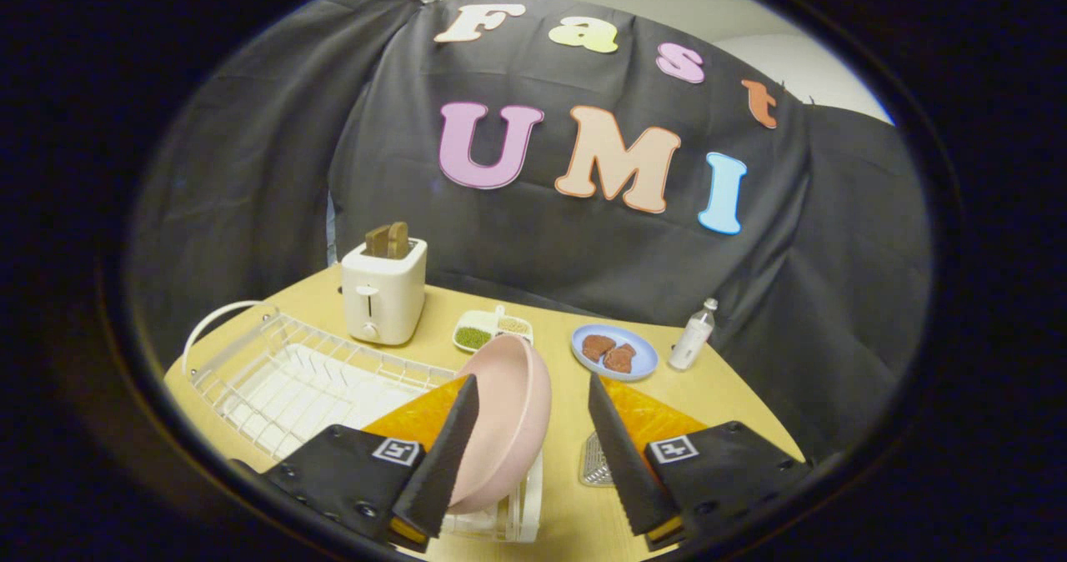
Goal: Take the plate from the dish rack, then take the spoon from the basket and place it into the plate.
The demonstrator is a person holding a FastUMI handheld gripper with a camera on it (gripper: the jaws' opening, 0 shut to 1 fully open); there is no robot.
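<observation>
A pink plate (510,416) stands on edge at the right end of the white wire dish rack (283,370), its hollow side turned towards the left finger. My gripper (532,378) is open and straddles the plate's upper rim. The left finger (442,454) lies against or very close to the plate's face, and a gap remains between the plate and the right finger (621,454). A small metal mesh basket (593,462) sits on the table just behind the right finger, mostly hidden by it. I cannot make out the spoon.
A white toaster (383,295) holding toast stands behind the rack. Beyond the fingers are a small divided dish of grains (490,331), a blue plate with brown pieces (614,352) and a small bottle (693,334). Bare wooden table (567,395) lies between plate and right finger.
</observation>
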